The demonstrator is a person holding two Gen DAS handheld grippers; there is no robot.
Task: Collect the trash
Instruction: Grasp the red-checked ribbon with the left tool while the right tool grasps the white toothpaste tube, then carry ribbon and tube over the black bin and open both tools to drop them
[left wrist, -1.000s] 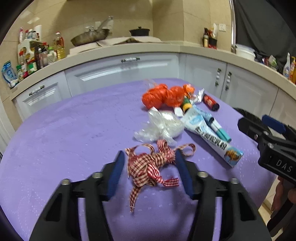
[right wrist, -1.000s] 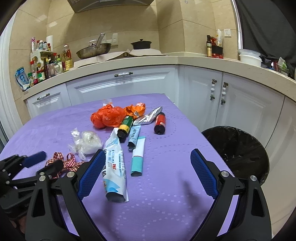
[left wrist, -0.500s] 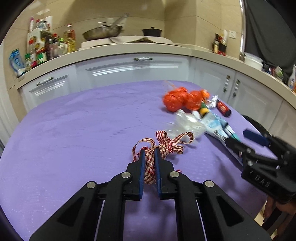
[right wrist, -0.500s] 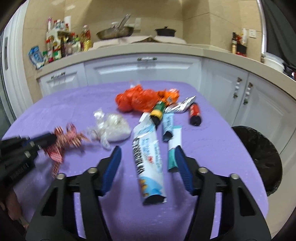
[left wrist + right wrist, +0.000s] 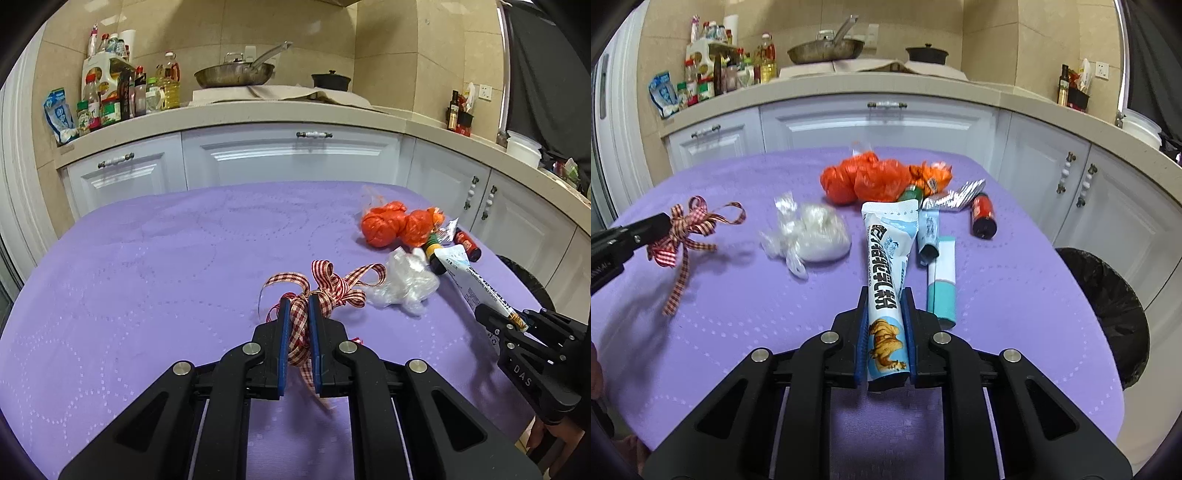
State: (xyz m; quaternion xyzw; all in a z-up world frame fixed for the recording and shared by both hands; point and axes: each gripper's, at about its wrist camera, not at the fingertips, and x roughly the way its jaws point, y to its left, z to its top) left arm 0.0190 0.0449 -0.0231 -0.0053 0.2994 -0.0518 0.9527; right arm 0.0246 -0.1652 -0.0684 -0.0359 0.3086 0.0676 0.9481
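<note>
My left gripper (image 5: 297, 308) is shut on a red-and-white checked ribbon bow (image 5: 325, 284) and holds it just above the purple tablecloth (image 5: 147, 277); the bow also shows in the right wrist view (image 5: 687, 229). My right gripper (image 5: 884, 301) is shut on a long white-and-blue packet (image 5: 888, 258), which also shows in the left wrist view (image 5: 469, 277). A clear plastic bag (image 5: 812, 234), an orange bag (image 5: 868, 181), a teal tube (image 5: 942, 277), a blue tube (image 5: 929, 234), a green bottle (image 5: 910, 192), a foil wrapper (image 5: 956, 199) and a small red bottle (image 5: 982, 216) lie on the cloth.
A black-lined trash bin (image 5: 1108, 310) stands beside the table's right edge. White cabinets (image 5: 288, 155) and a counter with bottles (image 5: 110, 96), a pan (image 5: 236, 74) and a pot (image 5: 330, 79) run behind the table.
My right gripper has closed on the white-and-blue packet. My left gripper stays shut on the ribbon bow and has lifted it slightly off the cloth.
</note>
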